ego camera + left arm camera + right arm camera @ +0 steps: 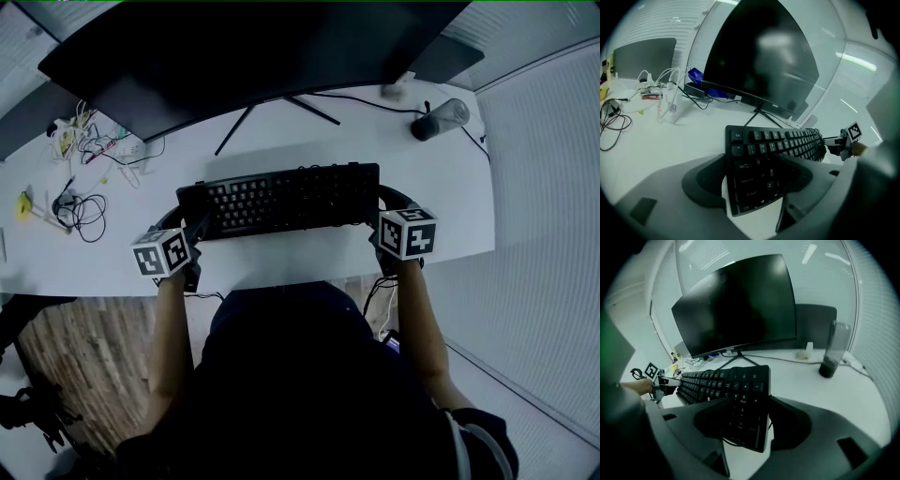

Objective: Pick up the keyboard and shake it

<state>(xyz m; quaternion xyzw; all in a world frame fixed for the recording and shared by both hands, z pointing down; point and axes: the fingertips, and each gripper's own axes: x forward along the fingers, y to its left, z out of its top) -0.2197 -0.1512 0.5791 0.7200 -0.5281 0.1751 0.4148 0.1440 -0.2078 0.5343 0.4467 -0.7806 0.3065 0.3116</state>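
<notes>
Because the keyboard lies with its long axis running left to right, parallel to the monitor and just in front of its stand, the lift depends on both ends rising together. Left of the stand, the left gripper is clamped across the Esc-and-Tab end, one jaw on each long edge. Right of the stand, the right gripper holds the number-pad end the same way, though a slim gap beside one jaw makes its firmness uncertain. Each gripper sits equally near its own end.
</notes>
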